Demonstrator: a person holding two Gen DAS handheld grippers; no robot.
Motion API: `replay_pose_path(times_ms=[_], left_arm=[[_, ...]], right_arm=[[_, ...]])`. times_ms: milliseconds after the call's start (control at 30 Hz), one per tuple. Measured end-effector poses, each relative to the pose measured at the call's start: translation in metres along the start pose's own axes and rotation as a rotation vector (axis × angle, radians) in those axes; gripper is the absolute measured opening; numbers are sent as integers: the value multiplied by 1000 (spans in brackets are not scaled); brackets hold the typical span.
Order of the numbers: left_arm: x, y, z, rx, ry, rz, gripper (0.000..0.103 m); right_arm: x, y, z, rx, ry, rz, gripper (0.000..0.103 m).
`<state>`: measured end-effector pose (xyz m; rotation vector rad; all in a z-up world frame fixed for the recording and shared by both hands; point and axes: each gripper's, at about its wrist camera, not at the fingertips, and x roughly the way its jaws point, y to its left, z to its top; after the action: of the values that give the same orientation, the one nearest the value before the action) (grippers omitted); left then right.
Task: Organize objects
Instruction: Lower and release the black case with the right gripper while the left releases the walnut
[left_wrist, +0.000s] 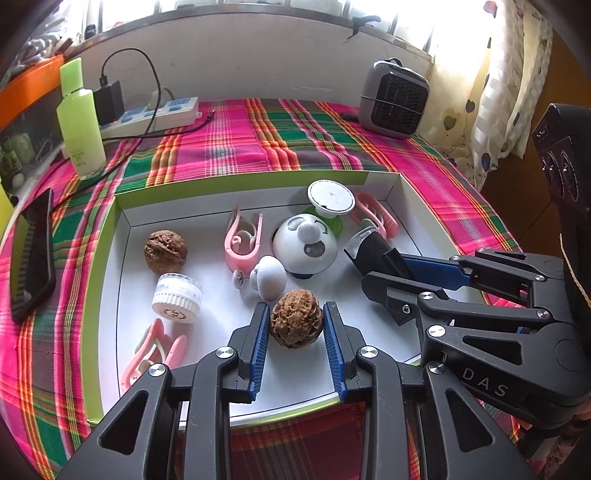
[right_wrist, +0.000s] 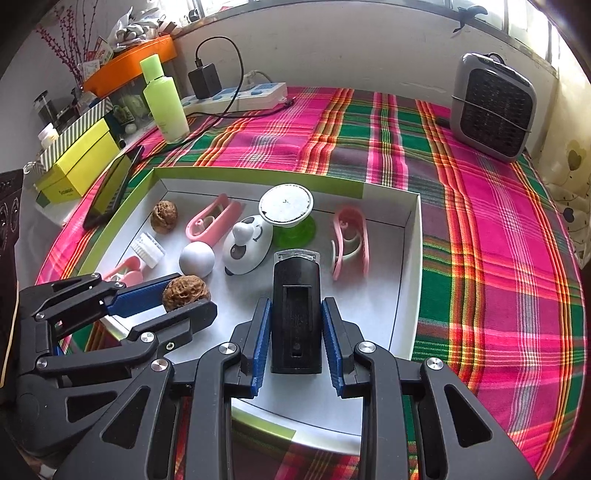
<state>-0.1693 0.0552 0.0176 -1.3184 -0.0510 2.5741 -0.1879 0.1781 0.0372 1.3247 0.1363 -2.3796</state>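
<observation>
A white tray with a green rim (left_wrist: 240, 181) (right_wrist: 258, 175) lies on a plaid cloth. My left gripper (left_wrist: 295, 306) (right_wrist: 192, 291) is shut on a brown walnut (left_wrist: 295, 325) (right_wrist: 186, 293) near the tray's front. My right gripper (right_wrist: 295, 301) (left_wrist: 384, 266) is shut on a black oblong device with a clear cap (right_wrist: 295, 314) (left_wrist: 369, 243), just to the right of the left one. Also in the tray are a second walnut (left_wrist: 165, 251), pink clips (left_wrist: 243, 240), a white brush head (left_wrist: 177, 297), a white dome toy (left_wrist: 304, 245), a white ball (left_wrist: 267, 277) and a white disc on a green base (left_wrist: 330, 197).
A green bottle (left_wrist: 79, 122), a power strip with a charger (left_wrist: 155, 114) and a grey heater (left_wrist: 395, 99) stand along the back wall. A black phone (left_wrist: 33, 254) lies left of the tray. A yellow box (right_wrist: 81, 162) sits further left.
</observation>
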Motion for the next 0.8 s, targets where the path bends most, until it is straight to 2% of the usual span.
replay_pose_path(times_ms=[800], left_arm=[[0,0,0,1,1,4,28]], right_arm=[[0,-1,1,0,-12,-11,29]])
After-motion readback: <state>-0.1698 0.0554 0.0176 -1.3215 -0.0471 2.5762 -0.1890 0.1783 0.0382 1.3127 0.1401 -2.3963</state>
